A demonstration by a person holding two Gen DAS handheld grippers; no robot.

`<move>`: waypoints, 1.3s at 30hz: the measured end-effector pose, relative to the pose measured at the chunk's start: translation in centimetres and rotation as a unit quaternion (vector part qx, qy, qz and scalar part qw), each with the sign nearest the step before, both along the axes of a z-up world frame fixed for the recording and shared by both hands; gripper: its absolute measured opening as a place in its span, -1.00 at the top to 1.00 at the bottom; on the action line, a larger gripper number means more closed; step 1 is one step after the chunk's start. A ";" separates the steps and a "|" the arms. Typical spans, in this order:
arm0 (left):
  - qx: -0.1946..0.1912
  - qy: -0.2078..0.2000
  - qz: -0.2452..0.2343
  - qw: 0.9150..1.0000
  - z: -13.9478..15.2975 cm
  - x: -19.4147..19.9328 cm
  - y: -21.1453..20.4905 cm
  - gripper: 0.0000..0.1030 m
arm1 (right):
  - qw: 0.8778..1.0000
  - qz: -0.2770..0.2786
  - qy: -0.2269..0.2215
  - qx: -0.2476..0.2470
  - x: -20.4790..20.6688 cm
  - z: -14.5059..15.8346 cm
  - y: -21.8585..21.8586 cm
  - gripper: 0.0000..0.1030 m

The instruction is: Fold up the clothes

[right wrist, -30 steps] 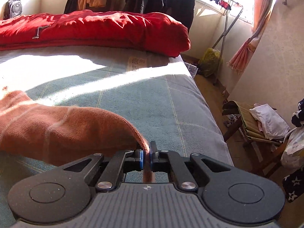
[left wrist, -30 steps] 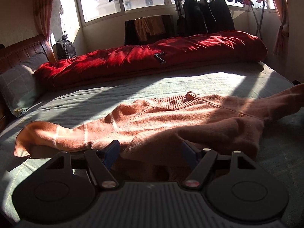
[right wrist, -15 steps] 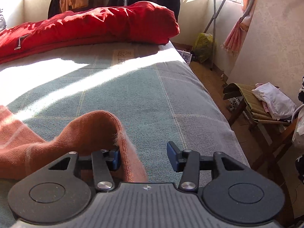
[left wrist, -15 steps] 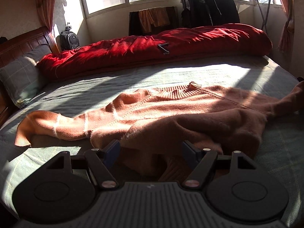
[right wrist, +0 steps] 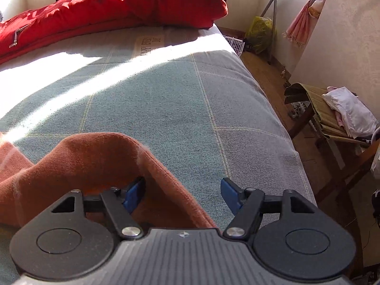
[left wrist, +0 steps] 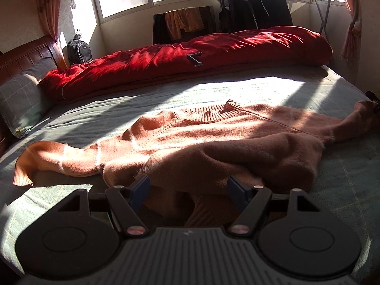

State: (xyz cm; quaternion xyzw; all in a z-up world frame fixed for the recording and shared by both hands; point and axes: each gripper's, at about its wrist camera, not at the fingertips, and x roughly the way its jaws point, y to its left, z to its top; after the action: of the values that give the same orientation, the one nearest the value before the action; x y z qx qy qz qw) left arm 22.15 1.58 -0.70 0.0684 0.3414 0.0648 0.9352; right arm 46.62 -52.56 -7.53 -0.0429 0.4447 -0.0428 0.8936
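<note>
Sweater point(left wrist: 213, 140) sprawled across the bed point(left wrist: 237, 90), collar toward the red duvet point(left wrist: 190, 57), hem bunched on the near side. Left gripper point(left wrist: 187, 186) sits right at that bunched hem, jaws wide apart, cloth between them but nothing pinched. Only this view takes in the whole garment, with one sleeve trailing off toward the pillow point(left wrist: 21, 102). Over to the right wrist view: just one sleeve point(right wrist: 99, 163) shows here, humped up on the bedsheet, far from the duvet. Right gripper point(right wrist: 182, 191) is spread wide too, the cuff edge running between its fingers, gripped by neither. This view alone catches the wooden chair point(right wrist: 332, 123) off the bed's side. A second ago those right jaws were clamped on the cuff; now they have let go. Left jaws were already apart then, and the hem has heaped up more.
</note>
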 end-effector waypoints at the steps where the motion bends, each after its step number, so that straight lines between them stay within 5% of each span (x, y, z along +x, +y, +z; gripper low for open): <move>1: -0.001 0.001 0.005 1.000 0.0 0.1 0.1 -0.42 | 1.000 0.013 -0.013 0.000 -0.5 0.9 0.4 -0.43; 8: -0.005 0.001 -0.004 1.000 -0.2 0.0 -0.8 -0.42 | 0.986 0.126 -0.077 0.077 -1.4 5.8 4.5 -0.43; 10: -0.002 -0.001 -0.010 1.000 -0.1 -0.5 -1.2 -0.42 | 0.980 0.162 -0.071 0.087 -0.4 5.3 6.7 -0.37; 14: -0.001 0.002 0.006 1.000 -0.1 -1.6 -0.9 -0.42 | 0.970 0.214 -0.029 0.115 2.5 2.5 11.3 0.20; 17: 0.001 0.009 0.028 1.000 -0.1 -2.7 -0.2 -0.42 | 0.961 0.238 0.001 0.139 4.3 0.2 14.0 0.21; 28: 0.003 0.027 0.096 0.995 -0.8 -4.5 2.6 -0.42 | 0.940 0.309 0.047 0.137 5.7 -3.3 17.0 0.00; 30: 0.001 0.030 0.098 0.995 -1.0 -4.2 2.7 -0.42 | 0.938 0.322 0.046 0.123 5.1 -3.1 17.2 0.15; 32: -0.002 0.031 0.095 0.995 -1.3 -3.9 2.5 -0.42 | 0.940 0.320 0.039 0.115 4.6 -2.6 17.5 0.76; 39: -0.008 0.019 0.085 0.996 -1.2 -4.0 1.9 -0.42 | 0.947 0.310 -0.047 0.066 4.8 0.9 19.6 0.77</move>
State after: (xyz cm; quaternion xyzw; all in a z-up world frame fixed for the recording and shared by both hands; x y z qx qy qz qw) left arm 18.11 3.52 -1.89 0.0323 0.3638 0.1401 0.9203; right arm 51.42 -32.91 -6.62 -0.1173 0.3689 0.2634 0.8836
